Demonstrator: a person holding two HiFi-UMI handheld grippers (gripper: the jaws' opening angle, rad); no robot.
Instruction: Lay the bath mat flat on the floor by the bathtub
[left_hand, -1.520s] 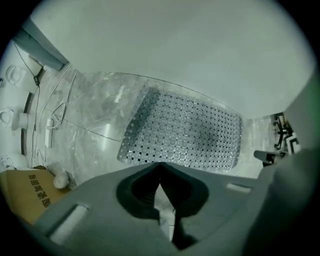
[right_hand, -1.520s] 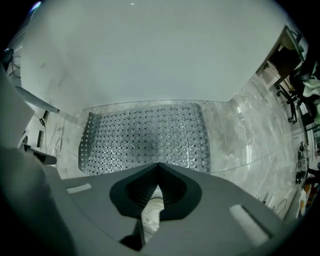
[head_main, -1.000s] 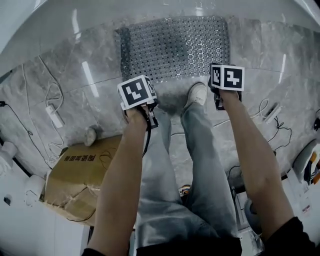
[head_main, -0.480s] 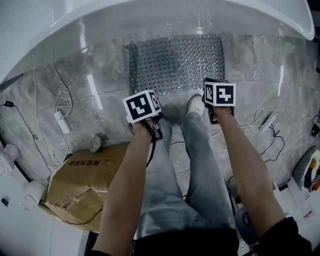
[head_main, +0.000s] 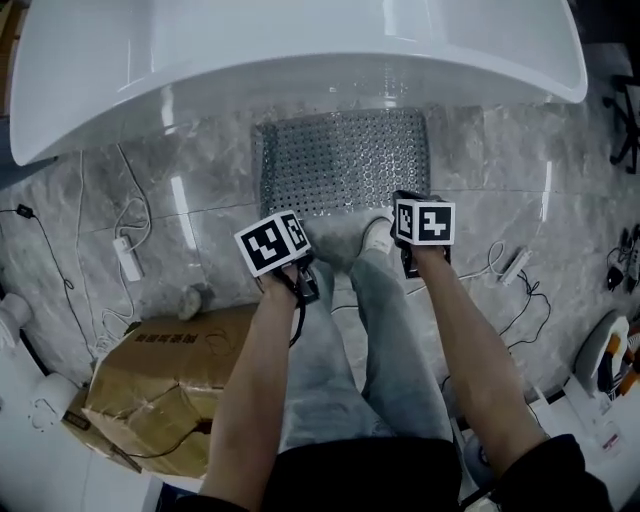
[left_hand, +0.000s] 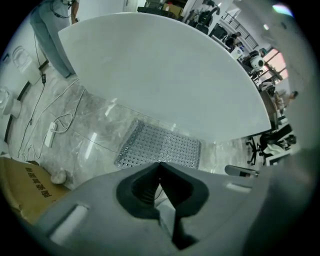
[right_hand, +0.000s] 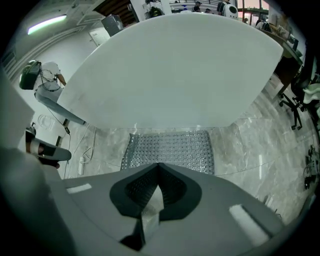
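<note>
Grey perforated bath mat lies flat on marble floor, upper centre, below white bathtub. Left gripper and right gripper: jaws together, empty.

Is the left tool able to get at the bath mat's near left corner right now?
Probably yes: the left tool, shut and empty, hovers just short of the bath mat, with only bare floor before that corner.

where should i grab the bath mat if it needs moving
Likely its near edge, at its corners, coming from the side away from the bathtub: the bath mat lies flat with its far edge close to the tub, so the near edge is easiest to pinch.
</note>
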